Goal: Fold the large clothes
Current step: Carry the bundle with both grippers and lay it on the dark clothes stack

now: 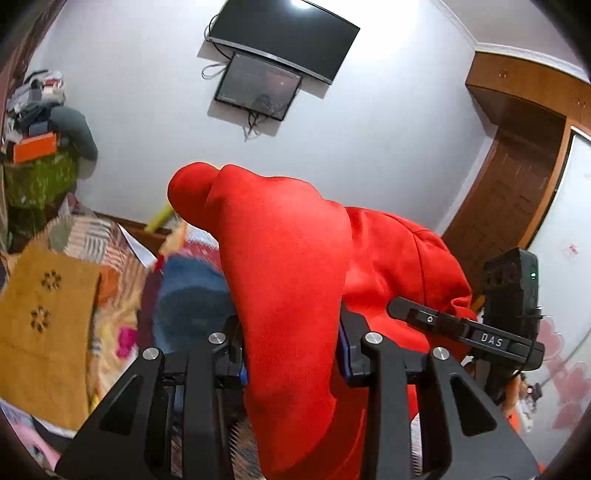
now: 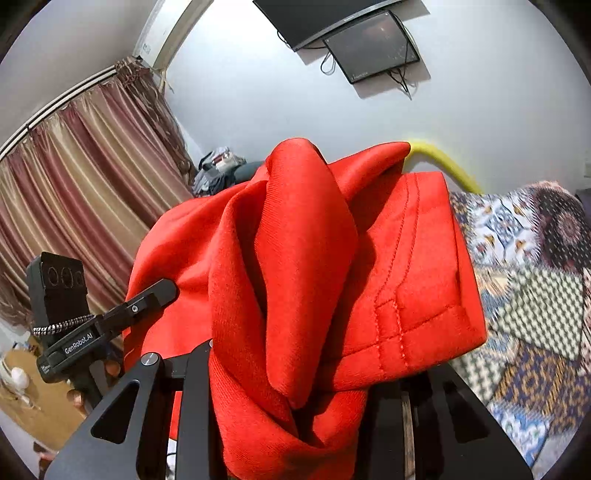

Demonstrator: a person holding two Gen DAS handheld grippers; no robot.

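A bedroom with pale walls, and a bed [image 2: 535, 258] spread with busy patchwork covers below both cameras; closest in the left wrist view, the left tongs [image 1: 291, 354] have their jaws partly closed with a thick bunch of the red garment [image 1: 288, 266] pressed between the blue pads, the cloth rising in a rounded hump above the fingers and hanging down between the black arms; just to the right of it the other tool shows side on, its black body lettered DAS, with red cloth running across to it. In the right wrist view the right tongs [image 2: 291, 373] are likewise closed down on a gathered fold of the same garment [image 2: 303, 266]; the pads themselves are buried in cloth, but the fabric is drawn tight into the gap; a stitched hem or cuff panel flops over to the right, covering that finger; the left tool sits at the lower left, marked GenRobot.AI. The garment is thus lifted clear of the bed, strung between the two tongs. Beyond it, a mustard cloth [image 1: 44, 314] with cut-out flowers lies on the bed at the left; a yellow tube [image 2: 447, 162] curves along the wall; striped curtains [image 2: 81, 177] hang at the left; a heap of clothes [image 1: 44, 122] sits in the corner; a wooden door [image 1: 517, 177] stands at the right; farthest, a dark television [image 1: 284, 33] and a smaller screen [image 1: 258, 86] are fixed to the wall.
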